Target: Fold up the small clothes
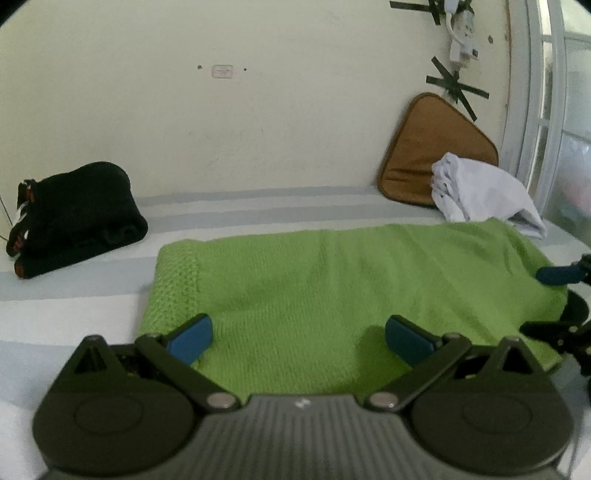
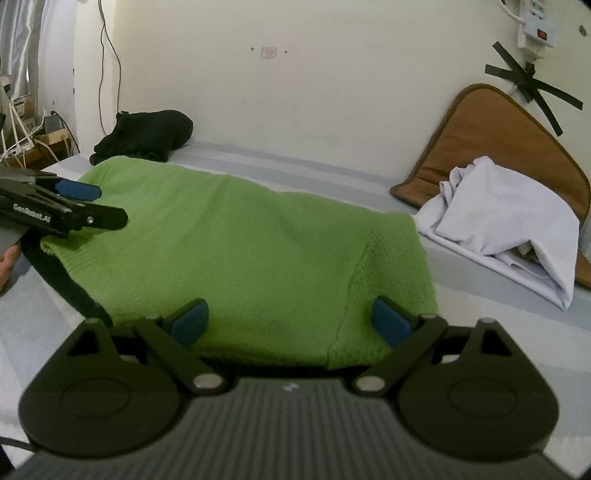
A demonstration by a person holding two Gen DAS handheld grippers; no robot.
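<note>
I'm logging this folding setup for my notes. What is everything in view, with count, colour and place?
knit garment: one, green, spread flat on the bed in front of both grippers
dark clothes: one bundle, black with red-orange trim, far left by the wall
cloth: one, white, crumpled at far right, partly on the cushion
cushion: one, brown, leaning on the wall at right
bed sheet: one, pale with grey stripes, under everything
power strip: one, white, on the wall at upper right, black tape below it
cables: several, by the left wall
left gripper: black, blue fingers, open over the garment's near edge
right gripper: black, blue fingers, open over the garment's right end
</note>
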